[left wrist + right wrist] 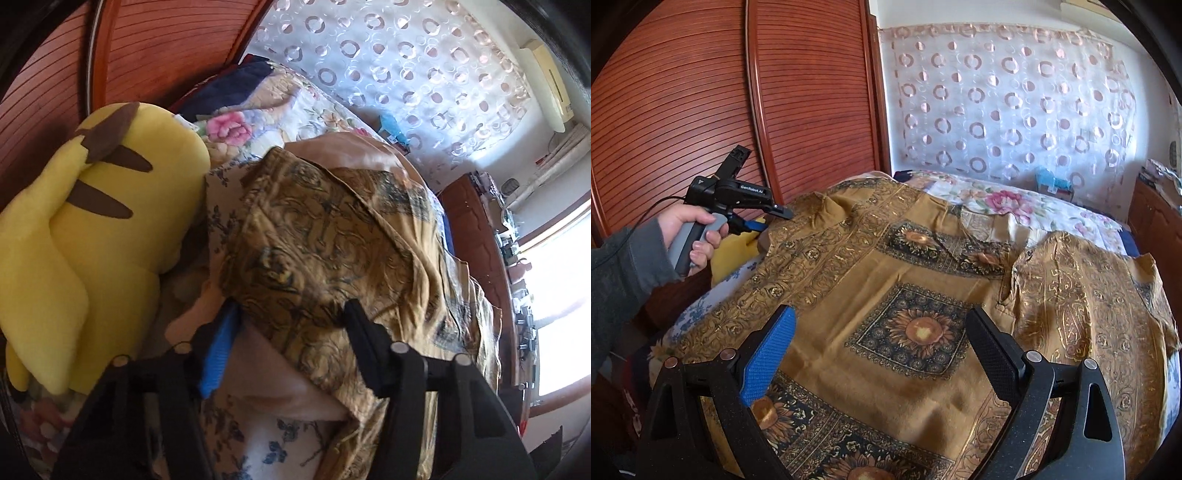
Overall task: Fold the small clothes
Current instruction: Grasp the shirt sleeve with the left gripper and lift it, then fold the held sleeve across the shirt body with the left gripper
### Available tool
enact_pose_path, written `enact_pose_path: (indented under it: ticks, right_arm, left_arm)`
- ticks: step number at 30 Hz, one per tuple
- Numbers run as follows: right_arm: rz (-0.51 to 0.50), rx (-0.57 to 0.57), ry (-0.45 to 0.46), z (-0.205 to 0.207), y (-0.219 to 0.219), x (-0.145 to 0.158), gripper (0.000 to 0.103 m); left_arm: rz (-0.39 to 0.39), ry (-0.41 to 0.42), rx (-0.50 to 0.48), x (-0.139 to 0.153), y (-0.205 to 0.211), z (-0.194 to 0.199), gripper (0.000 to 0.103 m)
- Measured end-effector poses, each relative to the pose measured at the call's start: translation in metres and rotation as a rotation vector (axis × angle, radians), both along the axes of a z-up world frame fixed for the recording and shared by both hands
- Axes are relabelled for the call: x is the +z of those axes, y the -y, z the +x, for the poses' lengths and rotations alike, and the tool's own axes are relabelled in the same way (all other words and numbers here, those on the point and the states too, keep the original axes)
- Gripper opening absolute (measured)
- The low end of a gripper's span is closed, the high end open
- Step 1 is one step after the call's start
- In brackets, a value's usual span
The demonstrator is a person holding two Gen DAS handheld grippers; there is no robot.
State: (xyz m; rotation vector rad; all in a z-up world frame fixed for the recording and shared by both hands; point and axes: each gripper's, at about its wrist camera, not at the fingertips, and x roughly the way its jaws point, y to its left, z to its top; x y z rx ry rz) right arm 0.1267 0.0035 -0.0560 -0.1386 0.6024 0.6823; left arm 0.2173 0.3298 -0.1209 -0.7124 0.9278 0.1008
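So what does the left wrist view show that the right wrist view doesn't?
Left wrist only: most of the yellow plush toy beside the cloth, the wall air conditioner, and the left gripper straddling the cloth's edge.
Right wrist only: the whole cloth spread out with its sunflower squares, the person's hand, and the right gripper open above the cloth.
Both: the mustard patterned cloth, floral bedspread, circle-print curtain, red slatted wardrobe.

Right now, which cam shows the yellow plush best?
Left wrist: the yellow plush fills the left side, brown stripes clear, lying beside the gold garment. Right wrist shows only a yellow sliver under the left gripper.
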Motion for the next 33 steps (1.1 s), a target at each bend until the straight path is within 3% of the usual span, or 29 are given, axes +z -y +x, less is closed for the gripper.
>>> enact_pose_path:
  ticks: [4,7,9,12,18,23,29,31,33]
  right_arm:
    - [0.007,-0.012,-0.008,0.000,0.004,-0.002,0.095]
    - [0.009,-0.016,-0.009,-0.001,0.006,-0.004,0.095]
    - [0.006,-0.015,-0.011,-0.001,0.006,-0.005,0.095]
    - [0.002,-0.015,-0.012,-0.002,0.007,-0.008,0.095]
    - [-0.011,-0.019,-0.012,-0.003,0.008,-0.013,0.095]
    - [0.010,-0.055,-0.013,0.004,0.023,-0.007,0.095]
    - [0.030,-0.114,-0.005,0.008,0.053,0.001,0.095]
    - [0.029,-0.132,-0.007,0.011,0.061,0.002,0.095]
    - [0.028,-0.144,-0.009,0.015,0.067,0.003,0.095]
  left_arm:
    - [0.087,0.004,-0.002,0.005,-0.002,0.002,0.052]
    - [0.176,0.020,-0.011,0.017,0.006,0.002,0.038]
    - [0.214,0.046,-0.033,0.025,0.010,0.003,0.015]
    - [0.266,0.063,-0.068,0.037,0.018,0.004,0.004]
    - [0.373,0.178,-0.137,0.079,0.052,-0.001,0.003]
    - [0.443,0.247,-0.304,0.115,0.124,0.000,0.003]
    - [0.470,0.234,-0.477,0.126,0.199,-0.009,0.004]
    - [0.464,0.222,-0.516,0.124,0.211,-0.017,0.009]
    - [0.499,0.237,-0.518,0.125,0.218,-0.027,0.028]
